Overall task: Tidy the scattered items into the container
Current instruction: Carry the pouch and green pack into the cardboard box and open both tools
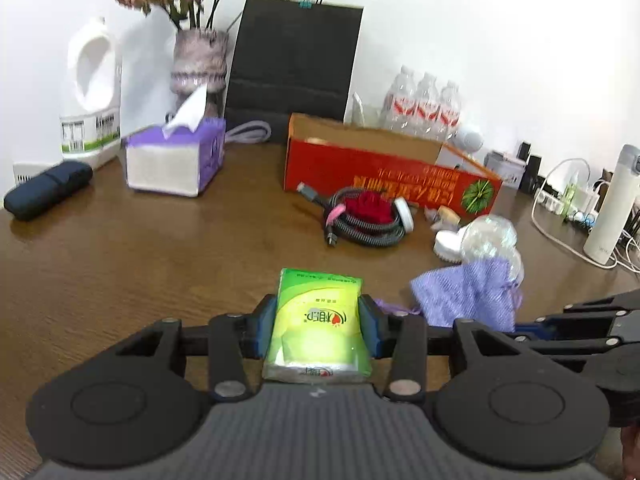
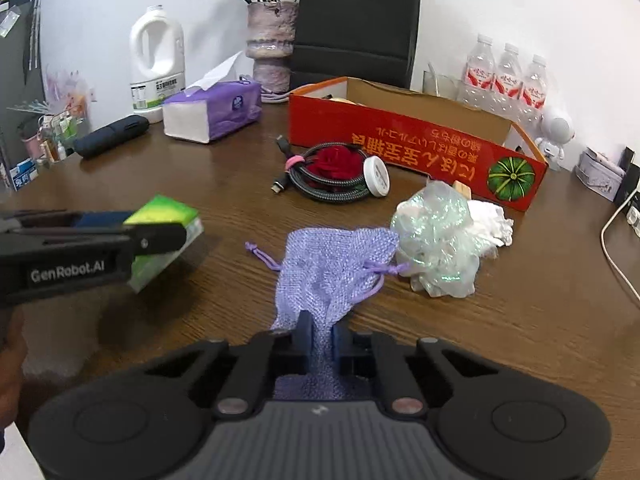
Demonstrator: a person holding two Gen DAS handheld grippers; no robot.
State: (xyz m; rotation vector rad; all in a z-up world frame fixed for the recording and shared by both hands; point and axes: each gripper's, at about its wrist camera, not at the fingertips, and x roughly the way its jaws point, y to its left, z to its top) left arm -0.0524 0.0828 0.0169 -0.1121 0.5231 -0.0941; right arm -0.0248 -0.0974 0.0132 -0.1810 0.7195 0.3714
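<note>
My left gripper [image 1: 319, 320] is shut on a green tissue pack [image 1: 318, 320] and holds it above the wooden table; it also shows in the right wrist view [image 2: 160, 236], tilted. My right gripper [image 2: 320, 334] is shut on the edge of a purple drawstring pouch [image 2: 332, 264], which rests on the table. The long red cardboard box [image 2: 416, 152] stands open behind. In front of it lie a coiled black cable [image 2: 320, 182] around a red cloth [image 2: 334, 162], a white round lid [image 2: 376, 178], and an iridescent mesh bag [image 2: 436, 240].
A purple tissue box [image 2: 212, 112], white jug [image 2: 158, 60], dark case [image 2: 112, 136], vase [image 2: 272, 48], black paper bag [image 2: 356, 24] and water bottles [image 2: 506, 76] line the back. A white flask [image 1: 612, 204] and cables lie far right.
</note>
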